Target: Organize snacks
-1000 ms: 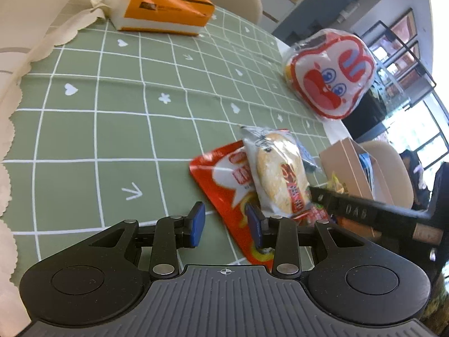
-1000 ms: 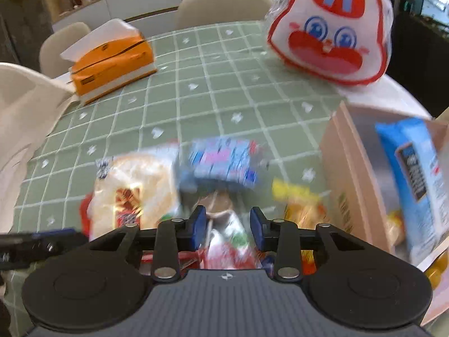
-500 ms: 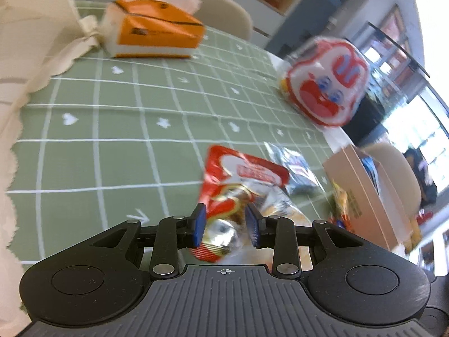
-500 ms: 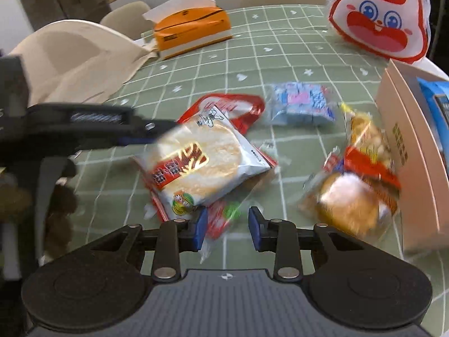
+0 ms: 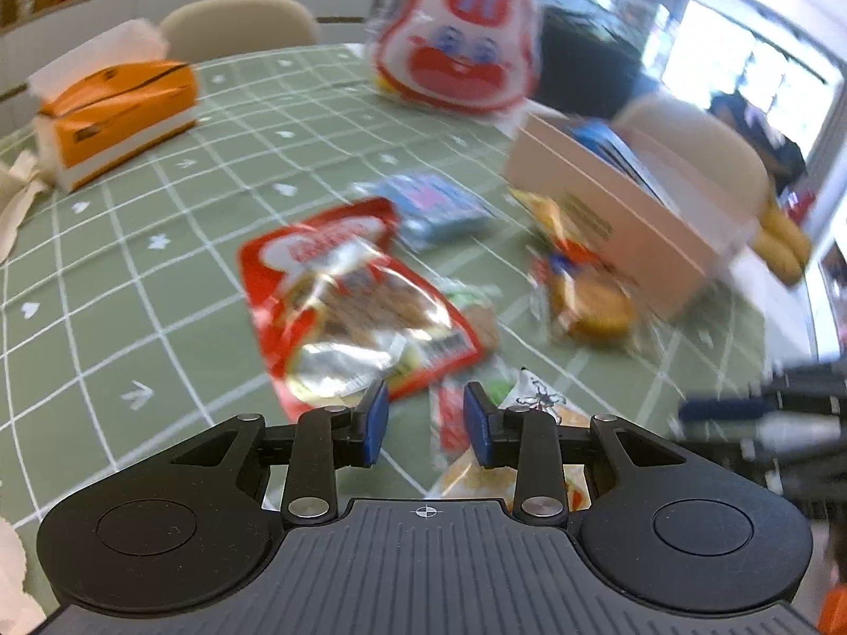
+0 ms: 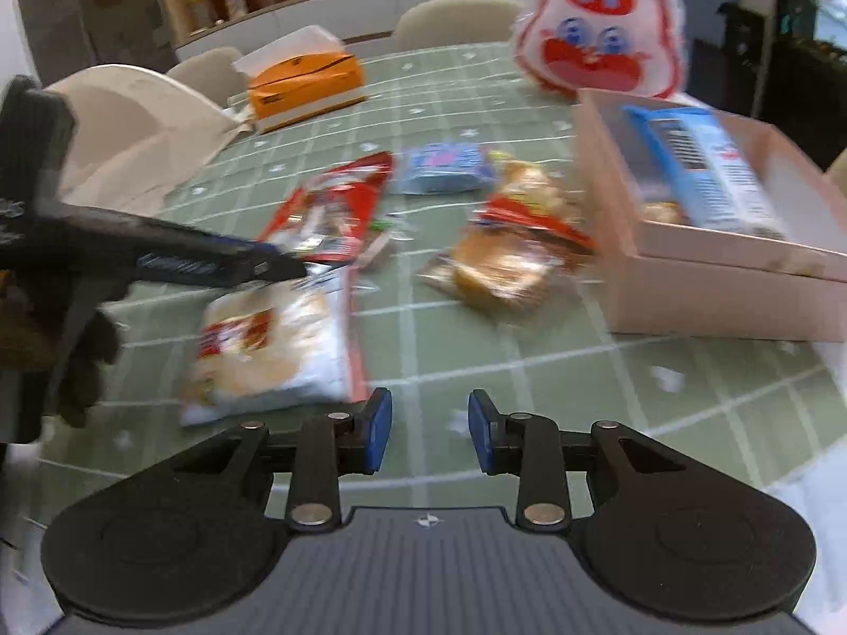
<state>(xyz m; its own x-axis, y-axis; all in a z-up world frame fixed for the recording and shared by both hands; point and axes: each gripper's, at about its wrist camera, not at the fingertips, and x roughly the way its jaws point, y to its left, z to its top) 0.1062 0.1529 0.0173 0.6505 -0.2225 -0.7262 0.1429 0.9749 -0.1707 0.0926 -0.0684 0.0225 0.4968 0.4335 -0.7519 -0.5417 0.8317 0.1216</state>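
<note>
Several snack packs lie on the green checked tablecloth. A red foil pack (image 5: pixel 349 296) (image 6: pixel 333 206), a blue pack (image 5: pixel 434 206) (image 6: pixel 444 166) and an orange bun pack (image 5: pixel 587 296) (image 6: pixel 503 264) lie in the middle. A white rice-cracker pack (image 6: pixel 270 338) (image 5: pixel 534 413) hangs under my left gripper (image 5: pixel 426 423); the jaws stand apart and the hold is unclear. My right gripper (image 6: pixel 429 431) is open and empty, back from the snacks. A pink box (image 6: pixel 714 259) (image 5: pixel 609 211) holds a blue pack (image 6: pixel 699 164).
An orange tissue box (image 5: pixel 116 111) (image 6: pixel 307 82) stands at the far left. A red-and-white rabbit-face bag (image 5: pixel 455 37) (image 6: pixel 598 26) stands at the far edge. A cream cloth bag (image 6: pixel 132 127) lies at the left. Chairs surround the table.
Both grippers pulled back toward the near edge. The rice-cracker pack came off the red foil pack and moved with the left gripper to the near left.
</note>
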